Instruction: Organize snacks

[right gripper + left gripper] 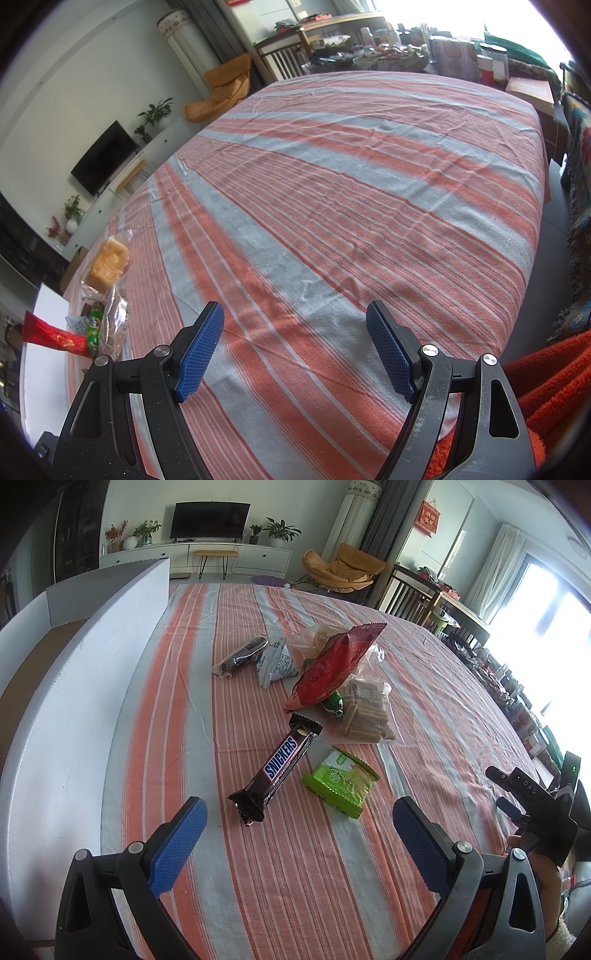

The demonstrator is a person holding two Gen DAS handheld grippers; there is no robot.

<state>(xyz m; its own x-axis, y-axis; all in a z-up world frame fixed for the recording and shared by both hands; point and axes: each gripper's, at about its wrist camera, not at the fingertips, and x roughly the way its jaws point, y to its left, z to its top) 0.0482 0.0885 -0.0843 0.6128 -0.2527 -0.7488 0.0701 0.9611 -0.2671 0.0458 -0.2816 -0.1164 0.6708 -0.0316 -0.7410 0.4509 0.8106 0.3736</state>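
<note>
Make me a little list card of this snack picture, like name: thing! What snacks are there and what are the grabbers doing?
surface: striped cloth
nearest snack: Snickers bar
beside it: green packet
tallest: red bag, leaning on the pile
clear bag: brown biscuit sticks
far side: dark cookie pack
container: white box, left of snacks
left gripper: open, holding nothing
right gripper: open, holding nothing

Left gripper (299, 834) jaws wide apart, nothing between them, above the striped counter (424, 686). Snickers bar (277, 768) lies just beyond, green packet (341, 781) at its right; red bag (334, 664) and other snacks farther. White box (74, 709) at left.
</note>
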